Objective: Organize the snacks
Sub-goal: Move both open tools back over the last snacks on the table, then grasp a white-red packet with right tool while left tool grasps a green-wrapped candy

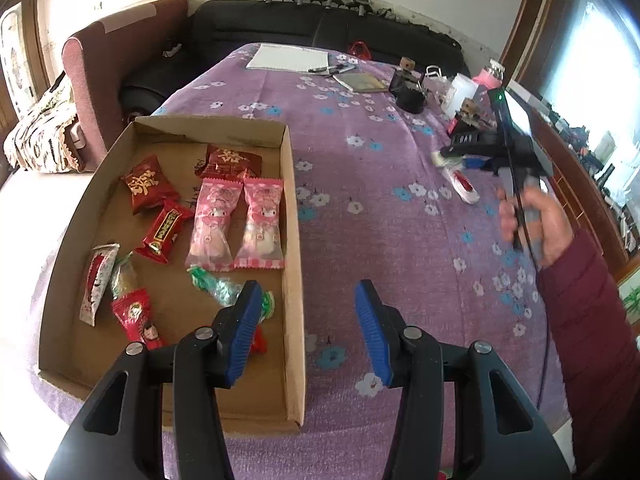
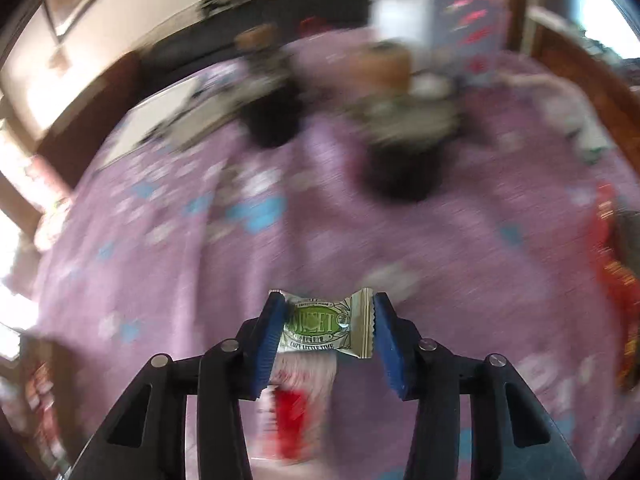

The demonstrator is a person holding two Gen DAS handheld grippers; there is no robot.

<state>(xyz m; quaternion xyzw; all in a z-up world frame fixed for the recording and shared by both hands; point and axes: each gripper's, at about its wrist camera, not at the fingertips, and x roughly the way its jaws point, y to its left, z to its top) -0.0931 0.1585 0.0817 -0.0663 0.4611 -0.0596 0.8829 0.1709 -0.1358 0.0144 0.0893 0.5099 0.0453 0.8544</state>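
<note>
A shallow cardboard box (image 1: 293, 240) lies on the purple flowered tablecloth (image 1: 380, 208) and holds several wrapped snacks: two pink packets (image 1: 240, 224), red packets (image 1: 150, 188) and a green twisted candy (image 1: 218, 286). My left gripper (image 1: 308, 320) is open and empty, straddling the box's right wall. My right gripper (image 2: 326, 326) is shut on a small green and white candy (image 2: 326, 326), held above the cloth; this view is motion-blurred. In the left wrist view the right gripper (image 1: 452, 160) hangs over a red and white snack (image 1: 464, 186) on the cloth.
At the table's far end lie a notepad (image 1: 288, 58), pens, a booklet (image 1: 360, 82), black devices (image 1: 410, 92) and white containers (image 1: 460, 92). A sofa (image 1: 320, 24) and an armchair (image 1: 104, 80) stand beyond. A red packet (image 2: 616, 288) lies at the right in the right wrist view.
</note>
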